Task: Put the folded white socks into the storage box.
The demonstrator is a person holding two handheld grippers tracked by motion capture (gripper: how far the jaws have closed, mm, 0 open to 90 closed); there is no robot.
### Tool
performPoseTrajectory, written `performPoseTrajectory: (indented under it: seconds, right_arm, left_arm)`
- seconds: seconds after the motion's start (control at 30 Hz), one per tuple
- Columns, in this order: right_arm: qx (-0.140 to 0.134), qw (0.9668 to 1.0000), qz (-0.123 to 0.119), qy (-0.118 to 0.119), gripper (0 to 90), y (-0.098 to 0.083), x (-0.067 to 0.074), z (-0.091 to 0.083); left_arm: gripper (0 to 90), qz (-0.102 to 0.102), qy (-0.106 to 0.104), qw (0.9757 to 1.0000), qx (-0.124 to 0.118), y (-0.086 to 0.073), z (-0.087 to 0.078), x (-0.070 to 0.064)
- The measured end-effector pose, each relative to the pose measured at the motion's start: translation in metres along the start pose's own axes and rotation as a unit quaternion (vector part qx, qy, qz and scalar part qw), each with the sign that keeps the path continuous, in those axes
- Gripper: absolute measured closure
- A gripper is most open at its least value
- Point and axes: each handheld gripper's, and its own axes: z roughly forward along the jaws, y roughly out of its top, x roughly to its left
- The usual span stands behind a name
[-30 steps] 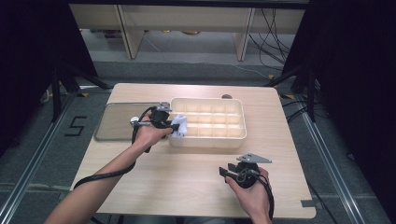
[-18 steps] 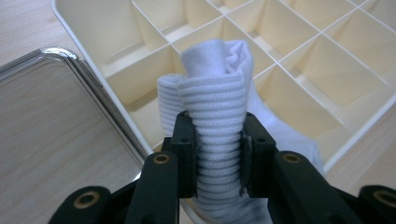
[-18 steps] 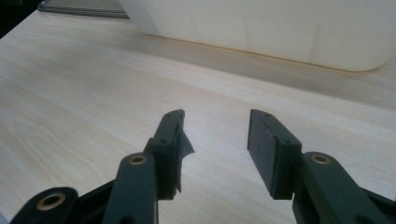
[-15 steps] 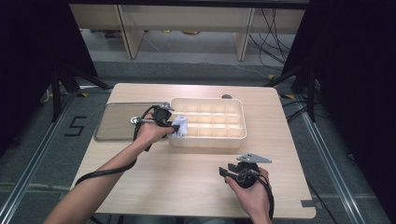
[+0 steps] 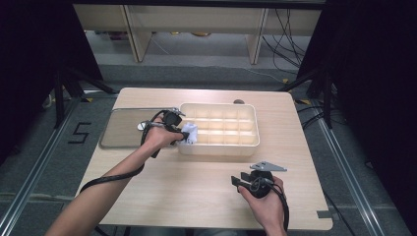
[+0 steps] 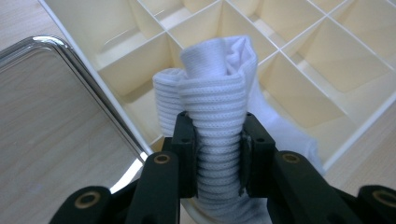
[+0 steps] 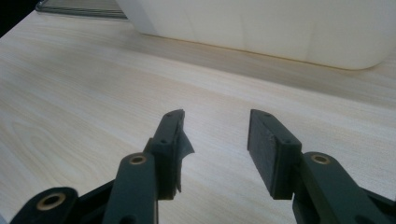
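A rolled white ribbed sock [image 6: 217, 116] is squeezed between the black jaws of my left gripper [image 6: 218, 154], which is shut on it. It hangs over the near left corner of a cream divided box [image 6: 299, 70]. From above, the sock [image 5: 190, 132] pokes out of the left gripper [image 5: 183, 134] at the box's left end [image 5: 219, 148]. My right gripper [image 7: 215, 149] rests low over the bare wood with its jaws apart and nothing between them. In the high view the right gripper [image 5: 240, 181] sits near the table's front edge, right of centre.
A shiny metal tray [image 5: 125, 129] lies flat left of the box, its rim [image 6: 88, 74] close to the sock. The box's cream side wall [image 7: 280, 28] stands ahead of the right gripper. Dark stands and cables surround the wooden table [image 5: 187, 187].
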Motion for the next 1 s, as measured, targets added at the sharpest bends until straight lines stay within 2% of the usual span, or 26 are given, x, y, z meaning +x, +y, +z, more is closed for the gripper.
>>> performPoseTrajectory:
  seconds: [0.17,0.2,0.23,0.33,0.37,0.4,0.53,0.67,1.0]
  right_arm:
    - [0.001,1.0,0.006,0.002,56.6,0.0002,0.0013,-0.0005]
    - [0.007,0.9998,0.021,0.002,56.5,0.0,0.0036,-0.0014]
    - [0.001,1.0,0.0,0.001,56.5,0.0002,0.0001,-0.0003]
    - [0.003,1.0,0.001,0.002,56.5,-0.0001,0.0,0.0003]
    - [0.003,1.0,0.001,0.002,56.5,-0.0001,0.0,0.0004]
    - [0.003,1.0,0.001,0.002,56.5,-0.0001,-0.0001,0.0004]
    - [0.002,1.0,0.0,0.002,56.4,-0.0002,-0.0005,0.0005]
    - [0.005,1.0,0.001,0.0,56.4,-0.0002,-0.0001,0.0003]
    - [0.005,1.0,0.003,0.0,56.3,-0.0002,0.0001,0.0016]
  left_arm:
    - [71.3,-0.001,0.001,1.0,0.007,0.0013,0.0008,0.0006]
    - [71.3,-0.001,0.001,1.0,0.007,0.0013,0.0013,0.0004]
    - [71.3,0.001,-0.004,0.9998,0.019,0.0025,0.0005,0.0013]
    - [71.3,0.004,0.0,0.9997,0.022,0.0033,0.0011,0.0002]
    - [71.4,0.006,0.005,0.9998,0.017,0.0032,0.002,-0.0007]
    - [71.4,0.008,0.002,0.9996,0.028,0.0043,0.0011,-0.0003]
    - [71.4,0.01,0.006,0.9996,0.027,0.0047,0.0022,-0.0012]
    - [71.7,0.017,0.009,0.999,0.04,0.0057,0.0024,-0.002]
    - [71.9,0.015,0.012,0.9982,0.057,0.0085,0.004,-0.0021]
